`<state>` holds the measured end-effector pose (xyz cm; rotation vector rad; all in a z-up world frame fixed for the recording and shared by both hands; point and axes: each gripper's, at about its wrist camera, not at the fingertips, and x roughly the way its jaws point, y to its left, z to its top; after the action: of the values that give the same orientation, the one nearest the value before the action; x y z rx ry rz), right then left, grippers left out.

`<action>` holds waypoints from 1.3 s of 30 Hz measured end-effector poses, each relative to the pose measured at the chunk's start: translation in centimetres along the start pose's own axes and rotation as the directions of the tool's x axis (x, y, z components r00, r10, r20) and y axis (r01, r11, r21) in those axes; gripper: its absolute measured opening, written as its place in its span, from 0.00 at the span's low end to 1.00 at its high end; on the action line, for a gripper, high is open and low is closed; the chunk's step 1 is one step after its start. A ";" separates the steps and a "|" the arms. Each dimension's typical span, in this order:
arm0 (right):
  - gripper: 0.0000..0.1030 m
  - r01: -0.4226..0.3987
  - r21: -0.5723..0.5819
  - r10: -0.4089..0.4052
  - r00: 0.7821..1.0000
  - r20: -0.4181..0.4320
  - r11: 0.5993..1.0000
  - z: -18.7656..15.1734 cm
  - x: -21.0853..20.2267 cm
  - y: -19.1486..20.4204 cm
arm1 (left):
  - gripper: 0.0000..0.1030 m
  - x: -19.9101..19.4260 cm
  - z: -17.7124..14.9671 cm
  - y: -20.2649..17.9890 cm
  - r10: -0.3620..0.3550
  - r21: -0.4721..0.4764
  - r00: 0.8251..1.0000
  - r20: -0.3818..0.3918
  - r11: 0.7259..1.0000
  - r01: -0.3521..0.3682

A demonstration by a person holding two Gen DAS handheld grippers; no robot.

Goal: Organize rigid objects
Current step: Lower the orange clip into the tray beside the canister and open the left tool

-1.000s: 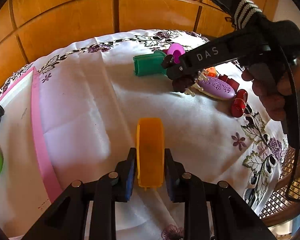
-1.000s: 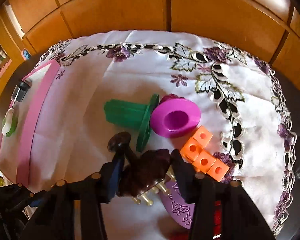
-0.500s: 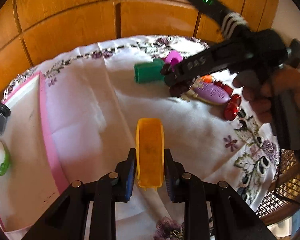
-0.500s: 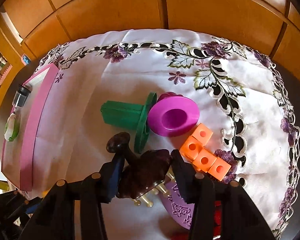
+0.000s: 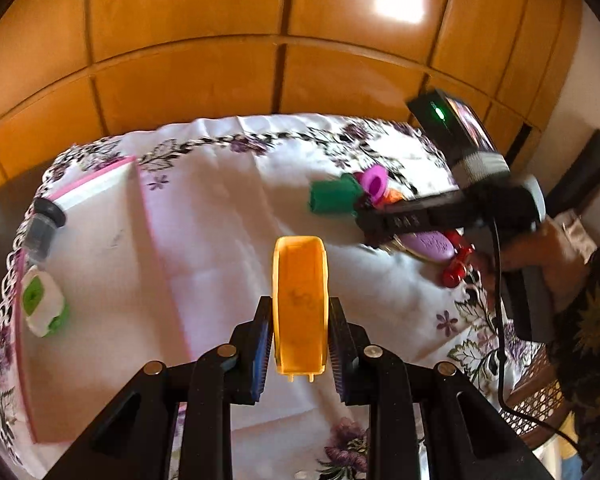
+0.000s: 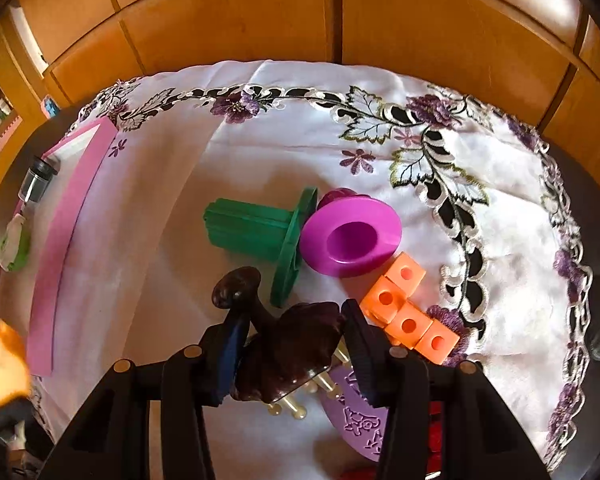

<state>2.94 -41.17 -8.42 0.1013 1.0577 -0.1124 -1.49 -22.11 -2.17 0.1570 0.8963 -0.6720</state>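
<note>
Left wrist view: the left gripper [image 5: 299, 336] has its fingers [image 5: 260, 344] clamped on an upright yellow plastic block [image 5: 299, 308], held above the white embroidered tablecloth [image 5: 228, 232] just right of the pink-edged white tray [image 5: 100, 264].

Right wrist view: the right gripper [image 6: 290, 344] has its fingers [image 6: 360, 344] clamped on a dark brown glossy figurine [image 6: 288, 352], just in front of the green flanged plastic piece [image 6: 252, 228] that touches the magenta plastic hat shape [image 6: 350, 236]. Orange cube blocks [image 6: 406, 320] lie right of the green piece.

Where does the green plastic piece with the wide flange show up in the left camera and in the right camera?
Left wrist: green piece lies upper right of centre, beside the right gripper.
Right wrist: green piece lies at centre, just above the gripper.
Shared landmark: the purple funnel, touching its flange.
</note>
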 end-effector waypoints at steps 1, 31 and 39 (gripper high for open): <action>0.46 0.005 -0.006 -0.005 1.000 0.000 1.000 0.0 0.0 0.1 | 0.25 -0.4 0.1 0.8 0.001 -0.020 1.000 0.005 1.000 0.000; 0.45 0.056 -0.078 -0.055 0.998 0.015 0.995 0.1 -0.1 0.9 | 0.25 3.2 4.6 22.8 0.201 -0.435 0.975 -0.091 0.873 -0.220; 0.46 0.056 -0.078 -0.055 0.998 0.015 0.995 0.1 -0.1 0.8 | 0.26 5.6 5.2 24.0 0.248 -0.397 0.958 -0.146 0.872 -0.286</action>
<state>3.12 -40.36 -8.27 -0.0003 1.0510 -0.1217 18.85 -7.98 -6.69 -0.0714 1.0626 -0.2057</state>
